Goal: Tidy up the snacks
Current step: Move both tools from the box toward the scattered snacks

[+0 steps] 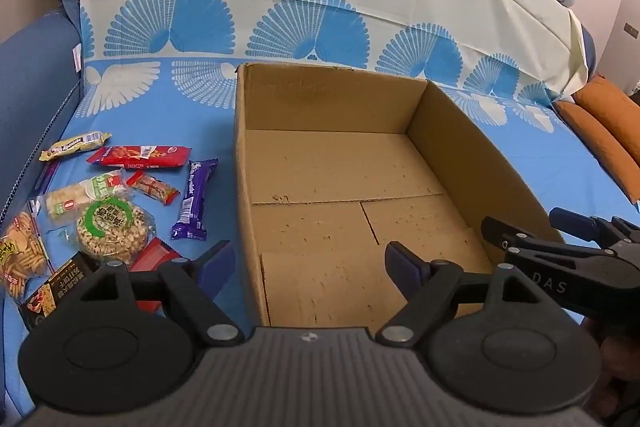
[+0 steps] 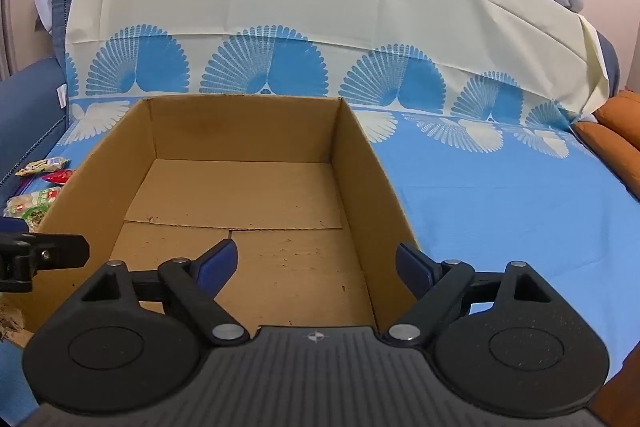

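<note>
Only legible txt: "DAS" on right gripper (image 1: 554, 227); snack labels too blurry.

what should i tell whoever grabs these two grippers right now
Left gripper: fingers open, holding nothing, at the near left wall of the cardboard box.
Right gripper: fingers open, holding nothing, over the box's near right side.
Snacks: all loose on the blue cloth left of the box, including the purple bar.
Done: nothing; the box holds nothing.
Left: put every snack in the box.
</note>
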`<state>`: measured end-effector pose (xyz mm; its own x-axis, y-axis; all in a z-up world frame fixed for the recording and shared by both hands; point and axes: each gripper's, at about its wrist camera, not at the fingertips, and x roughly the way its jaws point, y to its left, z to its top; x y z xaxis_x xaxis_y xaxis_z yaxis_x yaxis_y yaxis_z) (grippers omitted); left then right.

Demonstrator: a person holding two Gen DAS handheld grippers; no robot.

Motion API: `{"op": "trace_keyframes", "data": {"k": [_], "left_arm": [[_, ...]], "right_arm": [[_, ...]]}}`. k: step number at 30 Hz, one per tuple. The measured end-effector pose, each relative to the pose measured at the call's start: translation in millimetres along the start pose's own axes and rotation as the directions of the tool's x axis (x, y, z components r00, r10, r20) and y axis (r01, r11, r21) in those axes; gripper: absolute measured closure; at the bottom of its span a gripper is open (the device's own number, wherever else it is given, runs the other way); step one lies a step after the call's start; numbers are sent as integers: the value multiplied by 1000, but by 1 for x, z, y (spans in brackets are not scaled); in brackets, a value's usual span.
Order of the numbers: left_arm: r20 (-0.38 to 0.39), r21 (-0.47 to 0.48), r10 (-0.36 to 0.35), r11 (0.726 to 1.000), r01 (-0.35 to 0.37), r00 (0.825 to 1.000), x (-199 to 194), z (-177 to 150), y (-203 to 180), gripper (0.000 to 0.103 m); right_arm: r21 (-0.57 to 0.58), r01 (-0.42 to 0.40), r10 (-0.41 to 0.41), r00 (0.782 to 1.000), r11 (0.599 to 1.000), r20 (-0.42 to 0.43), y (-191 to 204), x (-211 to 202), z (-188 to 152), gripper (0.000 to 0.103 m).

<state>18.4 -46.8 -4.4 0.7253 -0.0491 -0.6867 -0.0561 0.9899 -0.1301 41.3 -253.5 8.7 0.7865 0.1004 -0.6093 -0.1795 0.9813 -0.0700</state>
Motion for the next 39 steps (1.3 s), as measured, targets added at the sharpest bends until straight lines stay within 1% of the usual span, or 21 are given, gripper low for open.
{"op": "trace_keyframes", "data": {"k": [8, 13, 14, 15, 16, 17, 18, 19, 20, 22, 25, 26, 28, 30, 31, 33, 34, 36, 37, 38, 39], "left_arm": [[1, 2, -3, 1000, 3, 1000, 0, -4, -3, 17], [5, 4, -9, 1000, 9, 1000, -1, -5, -4, 17], [11, 7, -13, 1000, 13, 1000, -2, -6, -4, 18], [19, 12, -19, 1000, 18, 1000, -3, -5, -4, 18], [29, 19, -22, 1000, 21, 999, -5, -8, -5, 22], [39, 27, -26, 999, 25, 999, -7, -8, -5, 31], [46, 35, -32, 999, 30, 998, -8, -7, -4, 36], [47, 37, -45, 998, 44, 998, -10, -7, -3, 47], [48, 38, -68, 997, 66, 997, -12, -7, -2, 60], [44, 40, -97, 995, 96, 994, -18, -5, 4, 76], [52, 63, -124, 991, 121, 991, -31, 8, 20, 81], [52, 73, -129, 990, 125, 990, -35, 15, 27, 81], [58, 107, -128, 987, 121, 990, -41, 28, 46, 81], [67, 148, -106, 984, 95, 992, -42, 38, 70, 81], [69, 168, -94, 982, 81, 993, -40, 41, 83, 81], [89, 217, -59, 976, 38, 994, -37, 42, 110, 81], [99, 225, -36, 974, 12, 994, -34, 39, 124, 81], [90, 188, -5, 982, -12, 996, -28, 31, 153, 86], [71, 167, 11, 986, -23, 997, -25, 26, 166, 88], [42, 151, 42, 987, -48, 998, -22, 23, 176, 88], [30, 132, 69, 989, -73, 997, -22, 20, 184, 88]], "right_arm": [[5, 2, -2, 1000, 1000, 1, 2, 0, 0, 16], [8, 7, -7, 1000, 1000, 1, -7, 2, 0, 21], [6, 12, -12, 1000, 1000, 2, -6, 3, 0, 26], [0, 20, -20, 1000, 1000, 3, -2, 2, 0, 36], [-6, 22, -22, 1000, 1000, 6, -1, 2, -1, 42], [-6, 18, -18, 1000, 1000, 11, -2, 1, -1, 52], [-1, 9, -9, 1000, 1000, 13, -2, 1, -1, 58], [1, 1, -1, 1000, 1000, 18, -1, 1, -1, 62], [-1, -5, 5, 1000, 1000, 26, 1, -1, 0, 67], [9, -26, 25, 999, 1000, 48, 5, -3, 2, 69], [12, -67, 66, 994, 998, 89, 16, -10, 8, 69], [7, -91, 89, 991, 996, 102, 22, -13, 9, 69], [-5, -135, 134, 977, 991, 168, 34, -22, 12, 69], [-33, -181, 183, 958, 983, 219, 50, -31, 15, 69], [-54, -193, 200, 952, 980, 232, 56, -33, 17, 69], [-75, -246, 258, 930, 966, 261, 72, -40, 18, 68], [-75, -279, 289, 919, 957, 269, 79, -45, 19, 68], [-96, -342, 355, 892, 935, 279, 99, -52, 20, 68], [-90, -373, 383, 882, 924, 275, 105, -56, 21, 69], [-99, -403, 414, 867, 910, 277, 117, -59, 19, 70], [-117, -423, 438, 859, 899, 265, 129, -56, 17, 75]]}}
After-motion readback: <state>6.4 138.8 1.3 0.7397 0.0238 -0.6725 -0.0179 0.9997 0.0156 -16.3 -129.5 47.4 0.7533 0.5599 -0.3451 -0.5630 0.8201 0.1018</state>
